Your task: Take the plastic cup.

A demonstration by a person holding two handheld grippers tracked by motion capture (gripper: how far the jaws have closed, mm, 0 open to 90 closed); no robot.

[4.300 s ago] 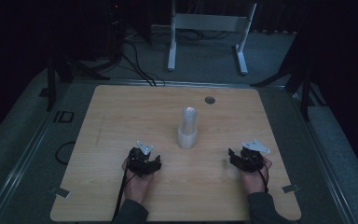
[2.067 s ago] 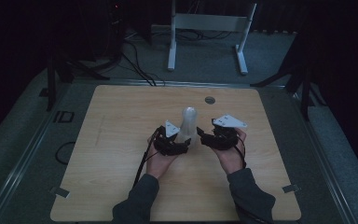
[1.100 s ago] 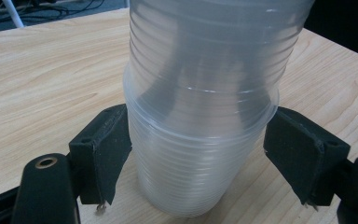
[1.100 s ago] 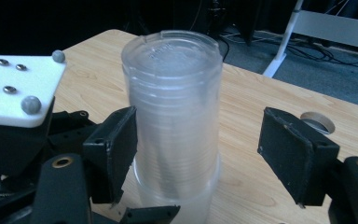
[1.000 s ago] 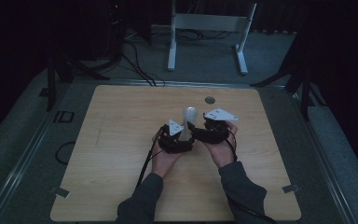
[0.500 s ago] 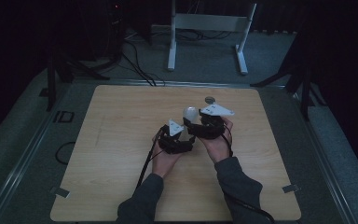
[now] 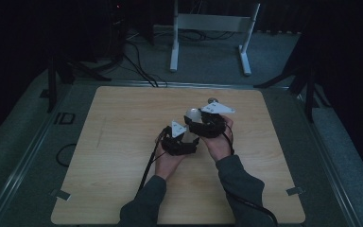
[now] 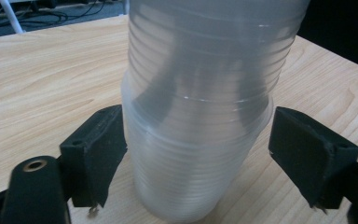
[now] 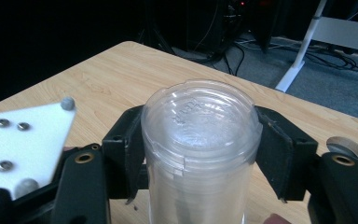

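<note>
Both grippers have closed in from the near corners of the table (image 7: 123, 189) to its middle, where the stack of clear plastic cups (image 7: 192, 115) stands upside down. The left gripper (image 7: 185, 142) sits low at the stack's base; in the left gripper view its 2 jaws stand apart, 1 touching the stack (image 8: 200, 116) and the other clear of it. The right gripper (image 7: 203, 124) is higher, at the top of the stack (image 9: 200, 135), its jaws pressed against both sides of the uppermost cup. A small round disc (image 9: 347, 148) lies on the wood just beyond.
</note>
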